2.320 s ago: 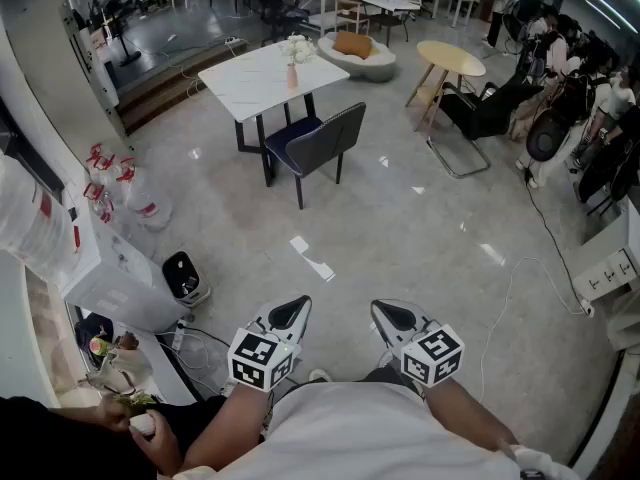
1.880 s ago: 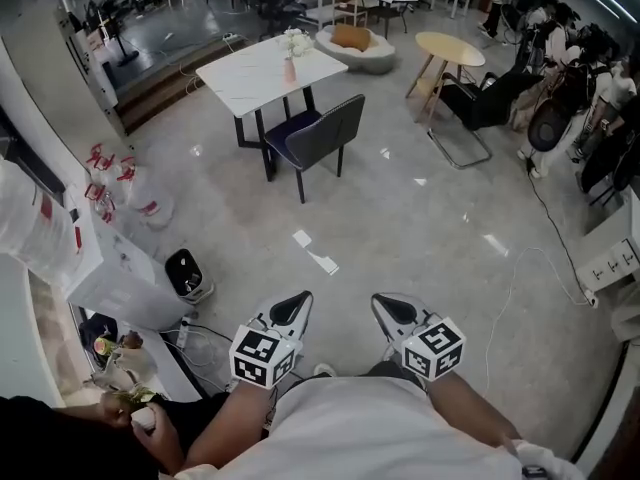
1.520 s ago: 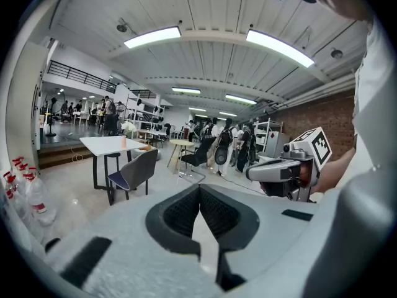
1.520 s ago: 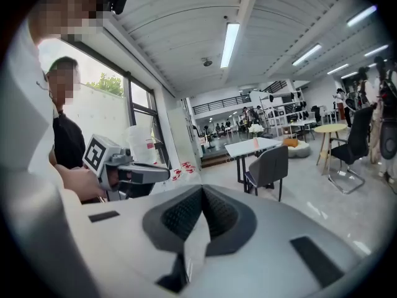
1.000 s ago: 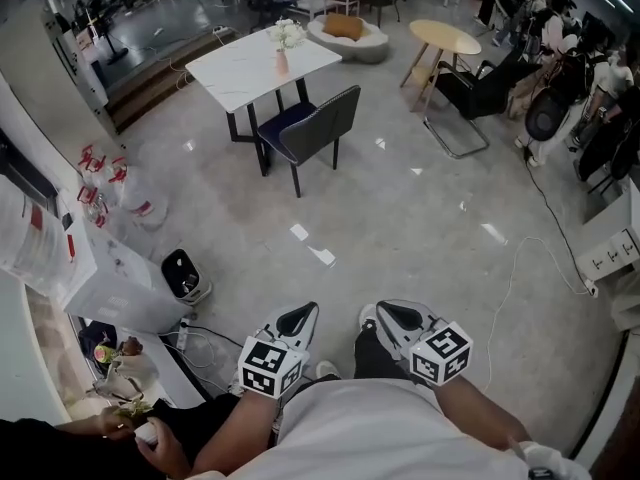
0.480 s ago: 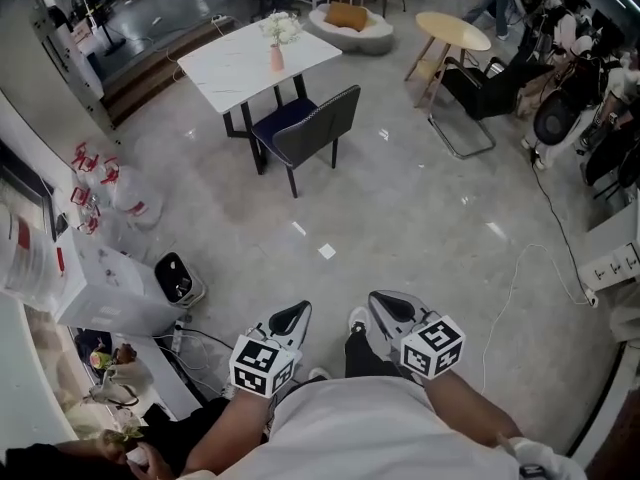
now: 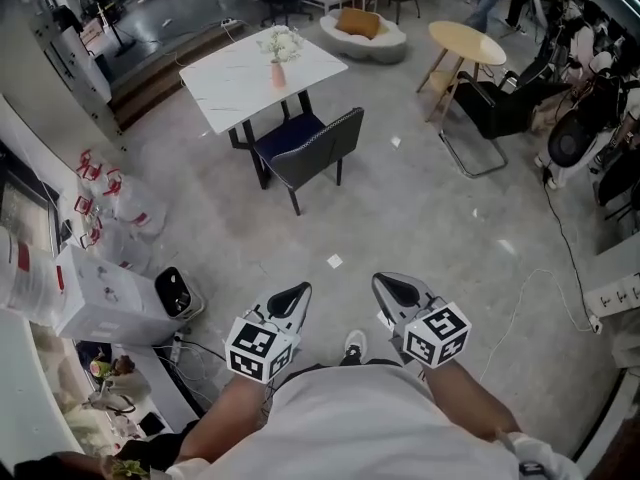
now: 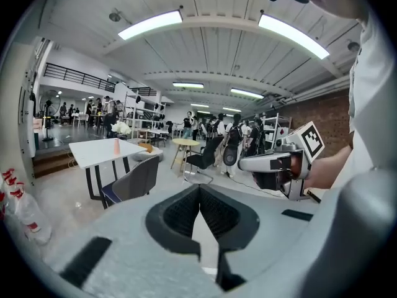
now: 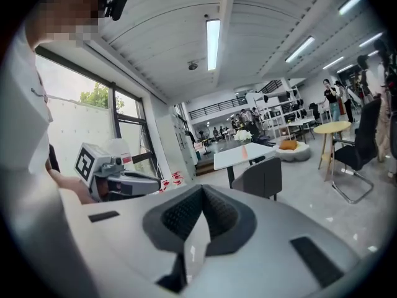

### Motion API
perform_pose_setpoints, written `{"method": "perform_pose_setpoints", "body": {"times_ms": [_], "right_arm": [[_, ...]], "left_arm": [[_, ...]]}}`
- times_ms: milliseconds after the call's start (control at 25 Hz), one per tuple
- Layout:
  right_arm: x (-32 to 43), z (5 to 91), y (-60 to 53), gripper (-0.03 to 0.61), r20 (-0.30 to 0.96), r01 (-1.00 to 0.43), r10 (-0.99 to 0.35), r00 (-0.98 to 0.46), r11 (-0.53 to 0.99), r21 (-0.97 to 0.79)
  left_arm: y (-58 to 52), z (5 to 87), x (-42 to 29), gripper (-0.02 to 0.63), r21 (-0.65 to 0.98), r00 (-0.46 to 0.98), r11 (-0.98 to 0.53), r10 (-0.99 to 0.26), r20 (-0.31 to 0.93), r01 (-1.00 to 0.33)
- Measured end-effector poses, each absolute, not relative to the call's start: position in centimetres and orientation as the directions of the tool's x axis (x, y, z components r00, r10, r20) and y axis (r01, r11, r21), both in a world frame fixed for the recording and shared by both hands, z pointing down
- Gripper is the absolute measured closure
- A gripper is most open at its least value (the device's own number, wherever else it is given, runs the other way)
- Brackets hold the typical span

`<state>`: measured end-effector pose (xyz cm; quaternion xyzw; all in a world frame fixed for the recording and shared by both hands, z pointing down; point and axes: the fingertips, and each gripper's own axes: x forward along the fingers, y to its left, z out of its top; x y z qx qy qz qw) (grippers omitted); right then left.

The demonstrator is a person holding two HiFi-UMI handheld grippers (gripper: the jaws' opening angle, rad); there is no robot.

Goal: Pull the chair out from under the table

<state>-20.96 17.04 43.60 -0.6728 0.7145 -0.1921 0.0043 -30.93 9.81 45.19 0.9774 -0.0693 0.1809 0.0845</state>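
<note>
A dark grey chair (image 7: 312,151) with a blue seat stands tucked partly under a white table (image 7: 262,74), its back turned toward me, well ahead across the floor. The chair (image 8: 131,182) and table (image 8: 99,151) also show in the left gripper view, and the chair (image 9: 260,177) and table (image 9: 243,155) in the right gripper view. My left gripper (image 7: 290,299) and right gripper (image 7: 393,290) are held side by side close to my body, far short of the chair. Both are shut with nothing between their jaws.
A pink vase with white flowers (image 7: 278,50) stands on the table. A white box (image 7: 100,293), a small black device (image 7: 175,292) and cables lie at the left. A round yellow table (image 7: 464,40) and a black cantilever chair (image 7: 490,118) stand at the right, with several people beyond.
I have walked forward across the floor: the chair and table lie nearer and lower in the head view. Both grippers stayed shut and side by side in front of me.
</note>
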Motion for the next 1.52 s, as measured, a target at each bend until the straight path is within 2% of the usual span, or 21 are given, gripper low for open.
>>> {"method": "perform_pose_setpoints", "body": {"times_ms": [400,960,1280,1520], "right_arm": [[-12.9,45.2,14.9,0.574,0.266,-0.946,-0.951,-0.159,0.07,-0.316],[-6.5,47.3,12.5,0.574,0.288,-0.934,-0.949,-0.13,0.019,-0.358],[-2.3,48.9,7.9,0.574,0.341,-0.942,-0.932,-0.122,0.001,-0.336],[2.3,48.5,0.4,0.574,0.372,-0.95,-0.919,-0.134,0.012,-0.312]], "left_arm": [[7.9,45.7,-21.3,0.611,0.134,0.917,-0.974,-0.12,0.381,-0.184],[4.9,47.2,-15.1,0.611,0.144,0.903,-0.977,-0.081,0.423,-0.155],[-1.3,48.7,-9.6,0.611,0.156,0.91,-0.978,-0.066,0.409,-0.141],[-8.1,47.9,-4.3,0.611,0.142,0.917,-0.982,-0.059,0.396,-0.125]]}}
